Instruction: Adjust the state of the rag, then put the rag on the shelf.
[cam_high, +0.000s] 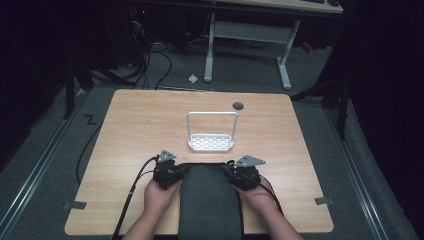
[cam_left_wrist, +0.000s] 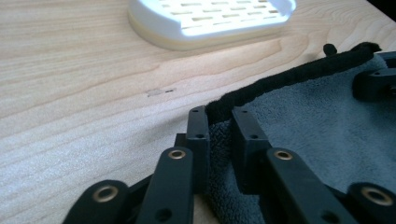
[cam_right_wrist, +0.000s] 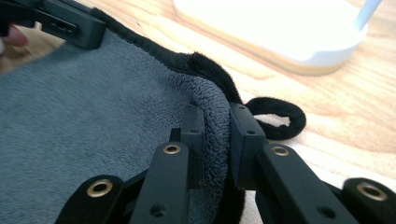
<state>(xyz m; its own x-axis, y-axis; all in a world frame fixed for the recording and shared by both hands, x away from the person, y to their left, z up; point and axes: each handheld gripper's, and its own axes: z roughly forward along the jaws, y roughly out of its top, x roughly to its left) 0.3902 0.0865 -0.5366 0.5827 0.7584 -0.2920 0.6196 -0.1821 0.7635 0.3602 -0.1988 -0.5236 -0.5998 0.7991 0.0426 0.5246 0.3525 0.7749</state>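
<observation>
A dark grey towel (cam_high: 209, 200) with a black hem lies on the near part of the wooden table (cam_high: 130, 125), hanging over its front edge. My left gripper (cam_high: 176, 170) is shut on the towel's far left corner; in the left gripper view the grey pile and black hem (cam_left_wrist: 280, 79) are pinched in my left gripper (cam_left_wrist: 220, 122). My right gripper (cam_high: 231, 170) is shut on the far right corner. In the right gripper view my right gripper (cam_right_wrist: 215, 122) squeezes a fold of towel (cam_right_wrist: 93, 121), and a black hanging loop (cam_right_wrist: 280, 116) lies just beyond it on the wood.
A white rack with a slotted base (cam_high: 210, 144) and a tall hoop handle (cam_high: 212, 114) stands just beyond the towel at mid-table. A dark round grommet (cam_high: 238, 105) sits near the far edge. Cables trail off the front left. A desk frame (cam_high: 250, 45) stands on the floor behind.
</observation>
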